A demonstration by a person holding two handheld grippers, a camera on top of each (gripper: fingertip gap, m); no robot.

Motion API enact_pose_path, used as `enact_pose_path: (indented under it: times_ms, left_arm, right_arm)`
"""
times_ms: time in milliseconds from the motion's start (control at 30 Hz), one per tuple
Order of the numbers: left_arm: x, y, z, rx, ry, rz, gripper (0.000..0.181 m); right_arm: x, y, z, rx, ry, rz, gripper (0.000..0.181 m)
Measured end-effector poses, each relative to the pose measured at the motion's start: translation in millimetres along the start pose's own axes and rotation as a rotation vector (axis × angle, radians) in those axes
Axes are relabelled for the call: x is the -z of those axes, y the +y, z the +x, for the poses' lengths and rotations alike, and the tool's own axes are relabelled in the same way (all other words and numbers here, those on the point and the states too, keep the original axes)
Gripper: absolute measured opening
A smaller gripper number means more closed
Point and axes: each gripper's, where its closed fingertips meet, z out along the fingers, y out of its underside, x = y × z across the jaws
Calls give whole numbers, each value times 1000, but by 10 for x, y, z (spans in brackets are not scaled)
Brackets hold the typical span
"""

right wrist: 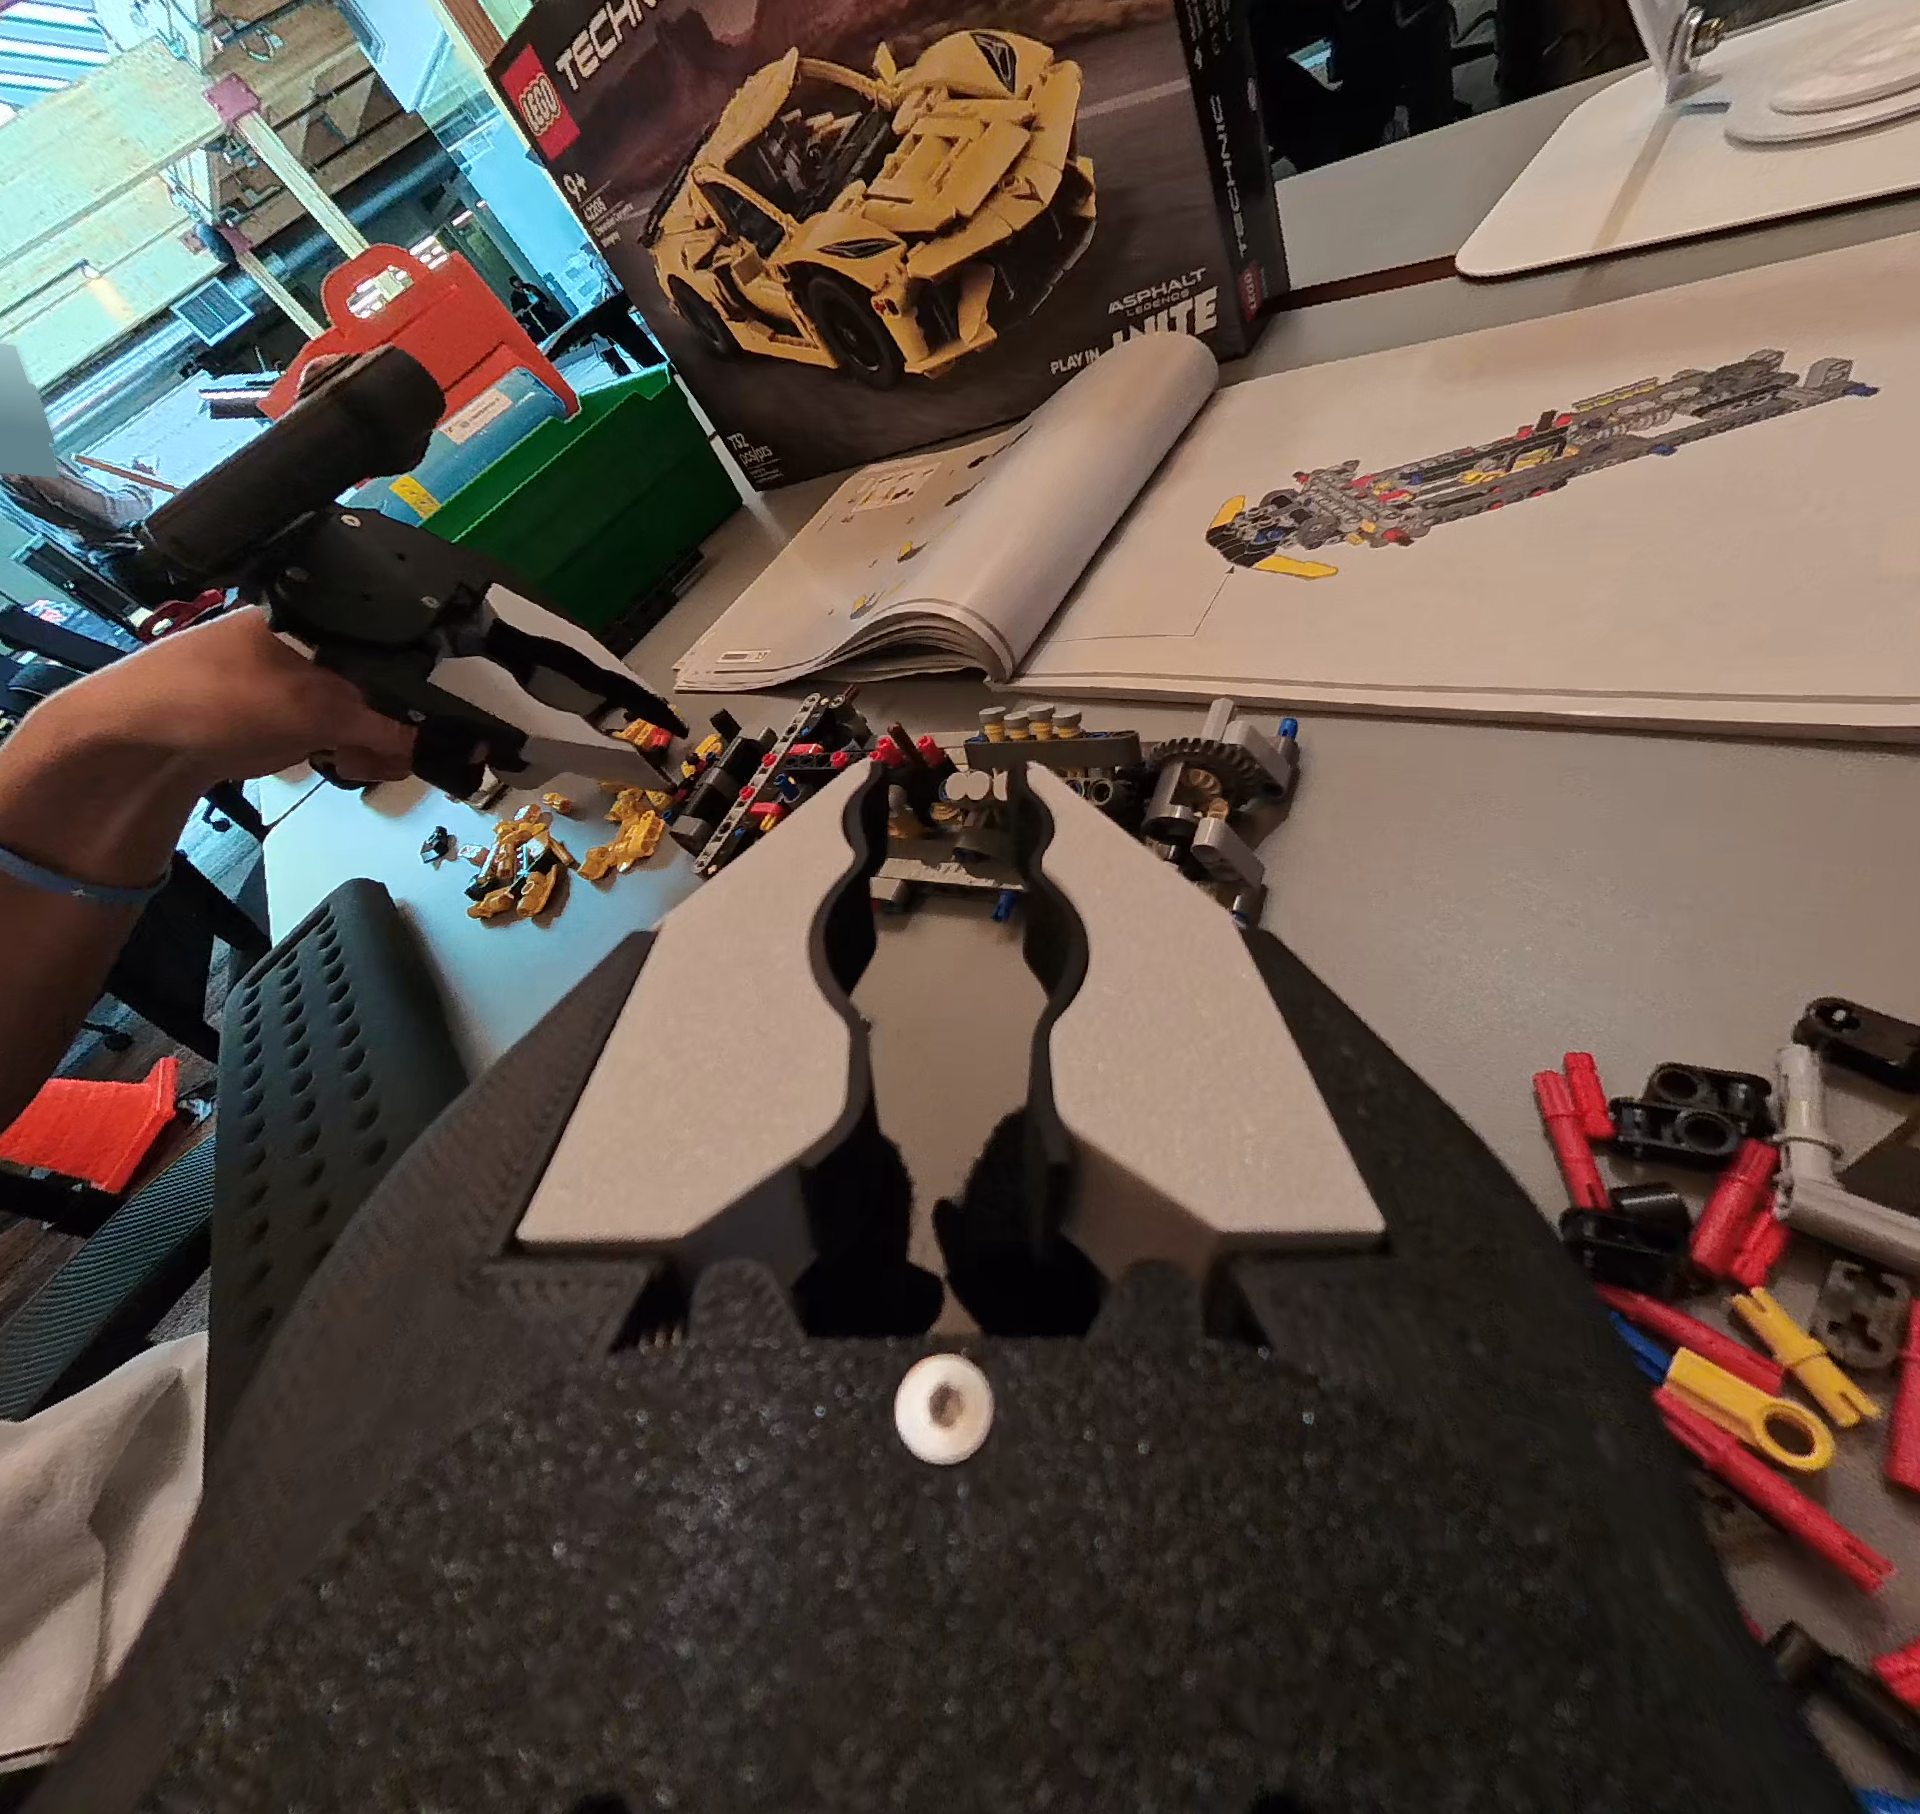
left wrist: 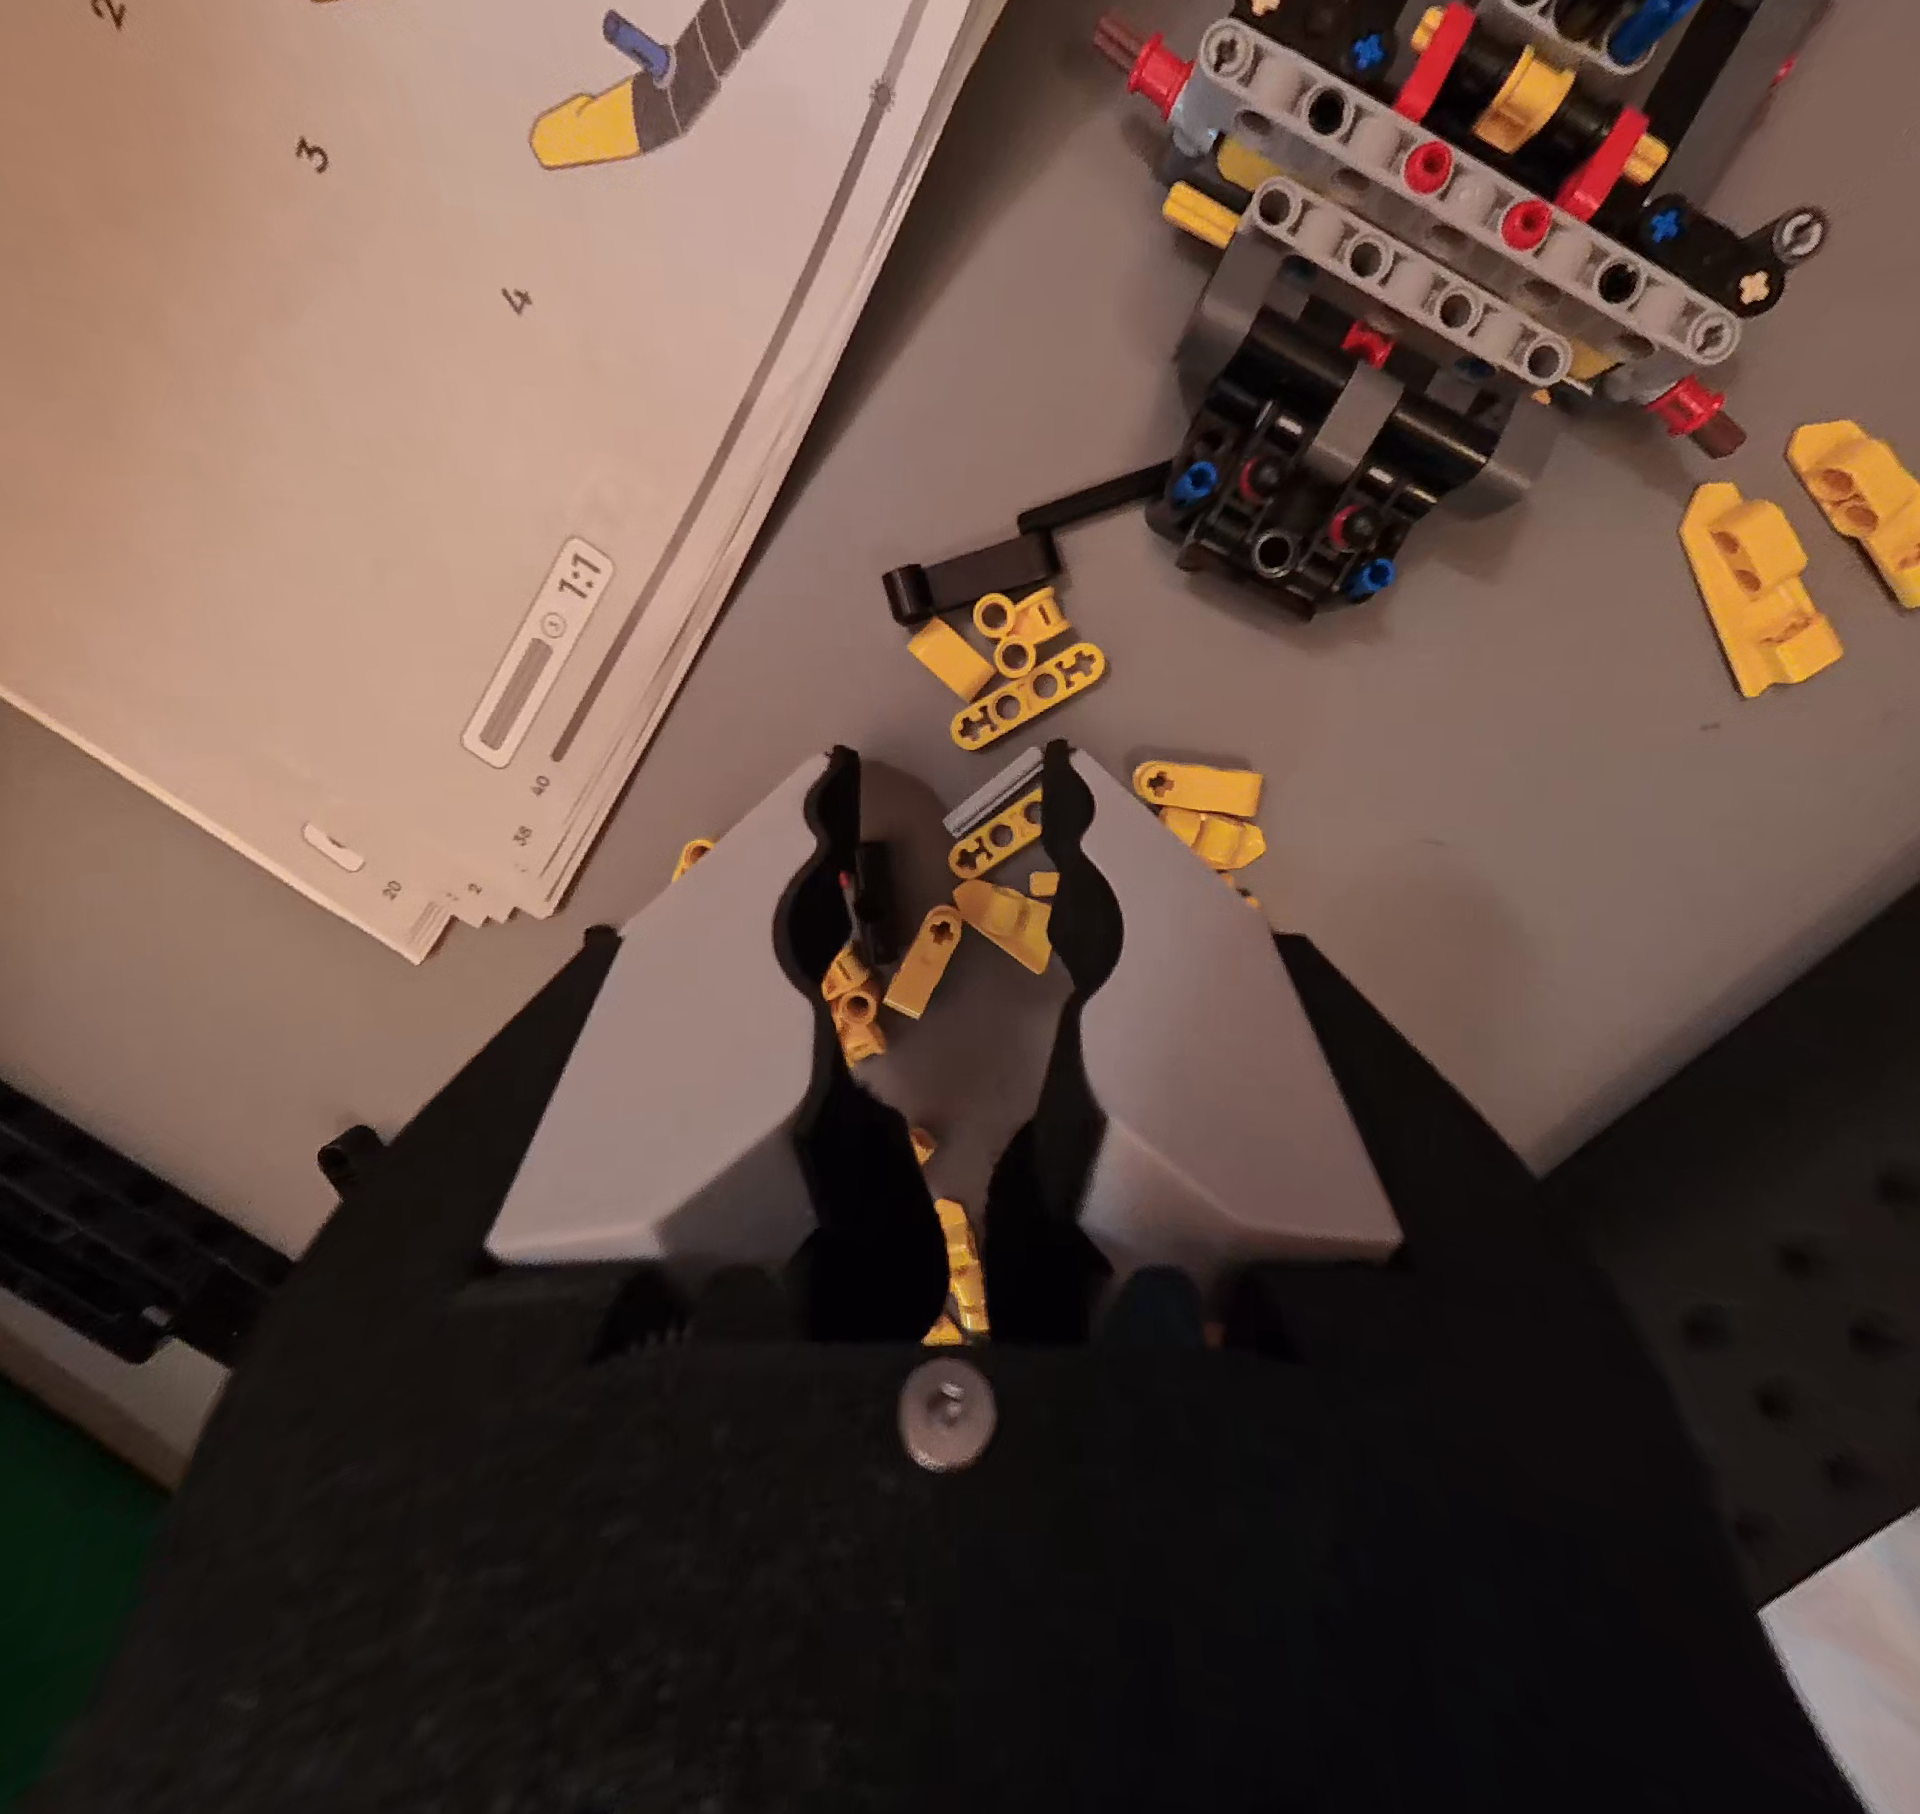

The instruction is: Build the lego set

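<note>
Instruction booklet [left wrist: 416, 362]: lies open on the grey table [left wrist: 1351, 881], left of the loose parts.
Left gripper [left wrist: 948, 762]: jaws spread, nothing between them, poised over the pile of small yellow pieces [left wrist: 997, 891]; the tips look just above it, though contact cannot be told.
Partly built chassis [left wrist: 1455, 237]: stands on the table beyond the pile, grey beams and red pins facing the left camera; two larger yellow panels [left wrist: 1756, 590] lie just to its right.
Right gripper [right wrist: 951, 777]: jaws spread and empty, pointed at the chassis [right wrist: 1039, 788] from its long side.
Risk: the yellow pieces overlap, so closing here may, I judge, pinch two at once or flick neighbours away.
Risk: a thin flat piece may slip or twist in the notched jaws.
Only in the right view: the set's box [right wrist: 914, 164], the person's hand [right wrist: 208, 715] holding the left gripper [right wrist: 665, 756], and a heap of red and black pins [right wrist: 1725, 1245] at far right.
Only in the left view: the individual yellow pieces between the jaws.
</note>
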Motion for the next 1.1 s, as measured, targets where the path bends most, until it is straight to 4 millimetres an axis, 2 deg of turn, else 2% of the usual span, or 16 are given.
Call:
enact_pose_path:
  times_ms: [200, 333, 433, 500, 667, 733, 800, 900, 1000, 1100]
  left_arm:
    - [52, -20, 125, 56, 36, 12, 36]
    - [-14, 61, 76, 120, -34, -25, 40]
    - [3, 31, 98, 165, -46, 5, 41]
    - [15, 27, 128, 150, -53, 18, 35]
    - [37, 77, 127, 67, -41, -8, 29]
    - [95, 23, 86, 44, -32, 18, 28]
    - [151, -42, 3, -37, -44, 51, 18]
    - [163, -41, -138, -246, -68, 47, 16]
    - [124, 5, -56, -430, 9, 27, 19]
    - [98, -15, -14, -467, 73, 8, 22]
  right_arm:
    - [1, 0, 1, -6, -3, 1, 21]
    - [-2, 8, -5, -4, -4, -3, 21]
    - [0, 8, -1, -9, -5, -2, 21]
    - [0, 8, 1, -11, -5, -3, 21]
    - [-4, 15, -9, -12, -10, -6, 21]
    - [-3, 14, -6, -13, -9, -5, 21]
    - [-1, 12, -4, -15, -10, -4, 21]
    - [-4, 17, -5, -15, -11, -7, 22]
    - [-7, 20, -5, -14, -9, -9, 22]
    - [-9, 22, -4, -16, -11, -10, 22]
